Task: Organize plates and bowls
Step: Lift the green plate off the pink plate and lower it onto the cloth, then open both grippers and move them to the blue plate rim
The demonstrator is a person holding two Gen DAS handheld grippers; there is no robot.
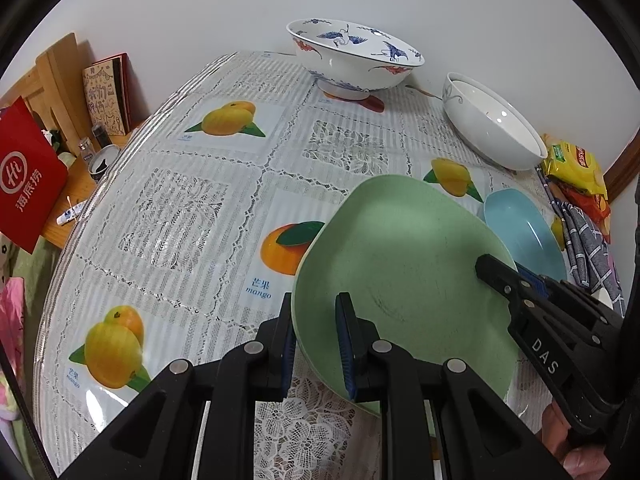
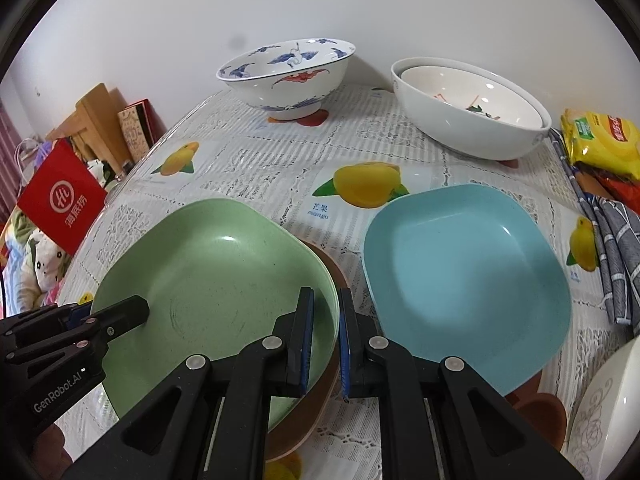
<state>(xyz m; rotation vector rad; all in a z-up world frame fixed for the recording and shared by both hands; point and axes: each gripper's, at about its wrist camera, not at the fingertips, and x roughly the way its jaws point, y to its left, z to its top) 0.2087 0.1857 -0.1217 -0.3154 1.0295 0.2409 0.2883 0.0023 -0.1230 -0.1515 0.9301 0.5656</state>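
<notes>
A green square plate (image 1: 404, 276) (image 2: 216, 292) is held between both grippers. My left gripper (image 1: 316, 344) is shut on its left rim; it also shows in the right wrist view (image 2: 132, 312). My right gripper (image 2: 324, 340) is shut on its right rim, seen from the left wrist (image 1: 496, 276). In the right wrist view a brown plate (image 2: 332, 368) lies under the green one. A blue square plate (image 2: 468, 280) (image 1: 524, 232) lies to the right. A blue-patterned bowl (image 2: 288, 76) (image 1: 352, 56) and stacked white bowls (image 2: 472, 108) (image 1: 492, 124) stand at the back.
The table (image 1: 200, 208) has a fruit-print cover. A checked cloth (image 2: 616, 240) and yellow snack packets (image 2: 604, 140) lie at the right edge. A white patterned dish (image 2: 604, 412) is at the near right. A red bag (image 1: 28, 176) and books stand left of the table.
</notes>
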